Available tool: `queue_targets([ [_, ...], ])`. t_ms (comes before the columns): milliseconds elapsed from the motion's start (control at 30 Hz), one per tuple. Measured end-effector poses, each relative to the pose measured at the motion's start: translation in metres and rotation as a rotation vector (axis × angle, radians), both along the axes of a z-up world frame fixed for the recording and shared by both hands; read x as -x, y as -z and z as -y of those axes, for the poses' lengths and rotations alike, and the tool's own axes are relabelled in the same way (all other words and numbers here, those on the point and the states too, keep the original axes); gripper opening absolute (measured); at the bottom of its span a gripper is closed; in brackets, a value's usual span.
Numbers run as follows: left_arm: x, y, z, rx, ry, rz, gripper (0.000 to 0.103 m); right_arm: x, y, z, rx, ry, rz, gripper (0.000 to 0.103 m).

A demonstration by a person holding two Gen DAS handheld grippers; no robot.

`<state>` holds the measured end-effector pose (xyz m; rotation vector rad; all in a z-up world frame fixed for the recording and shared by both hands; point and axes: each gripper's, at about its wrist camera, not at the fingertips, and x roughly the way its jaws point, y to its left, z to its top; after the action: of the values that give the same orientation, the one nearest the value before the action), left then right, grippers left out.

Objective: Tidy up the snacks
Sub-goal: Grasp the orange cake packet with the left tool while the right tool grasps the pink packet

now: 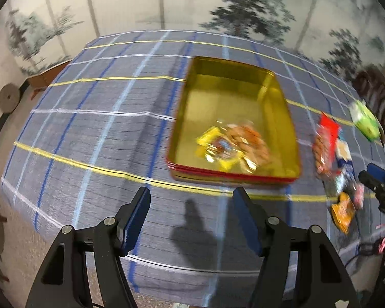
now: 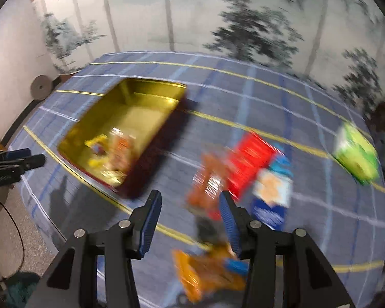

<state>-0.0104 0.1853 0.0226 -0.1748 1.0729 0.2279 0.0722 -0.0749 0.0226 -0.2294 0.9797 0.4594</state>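
Two grippers over a desk under a blue-grey plaid cloth with yellow and white lines. Left gripper hanging above bare cloth just short of the near red rim of an open tin, jaws spread wide, nothing between them. Gold inside, red outside, lying flat on the desk. In its near end, a small heap of snack packets: yellow and orange wrappers, too blurred to tell apart or count.

Right gripper lower over a loose cluster of packets to the right of the tin, jaws parted and gripping nothing. Just beyond the fingertips, an orange-brown packet, touching or overlapping a red packet. Beside that, to the right, a blue-and-white packet. Nearest the camera, under the right finger, an orange packet with a blue patch. Well apart, near the far right edge of the desk, a green packet.

Heavy motion blur in both views; no print readable. Same cluster seen from the left wrist at the tin's right side, with the right gripper's tips at the frame edge.
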Motion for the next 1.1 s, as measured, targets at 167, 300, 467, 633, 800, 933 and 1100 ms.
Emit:
queue_targets([
  [167,-0.005,0.007,0.039,0.016,0.106,-0.023,0.063,0.006,0.018,0.057,0.021,0.094,-0.049,0.048],
  [300,-0.008,0.01,0.069,0.027,0.196,-0.026,0.063,0.011,0.032,0.075,0.033,0.117,-0.066,0.048],
  [467,-0.014,0.015,0.101,0.039,0.286,-0.041,0.063,0.014,0.043,0.077,0.028,0.107,-0.071,0.042],
  [633,-0.022,0.019,0.124,0.037,0.345,-0.055,0.063,0.011,0.05,0.076,0.018,0.097,-0.075,0.036],
  [800,-0.029,0.024,0.142,0.046,0.399,-0.06,0.063,0.006,0.057,0.075,0.009,0.085,-0.088,0.025],
  [933,-0.033,0.026,0.157,0.053,0.454,-0.058,0.063,0.005,0.059,0.075,0.002,0.079,-0.083,0.024],
  [1100,-0.037,0.031,0.176,0.083,0.534,-0.054,0.063,0.004,0.063,0.078,-0.017,0.083,-0.088,0.024],
])
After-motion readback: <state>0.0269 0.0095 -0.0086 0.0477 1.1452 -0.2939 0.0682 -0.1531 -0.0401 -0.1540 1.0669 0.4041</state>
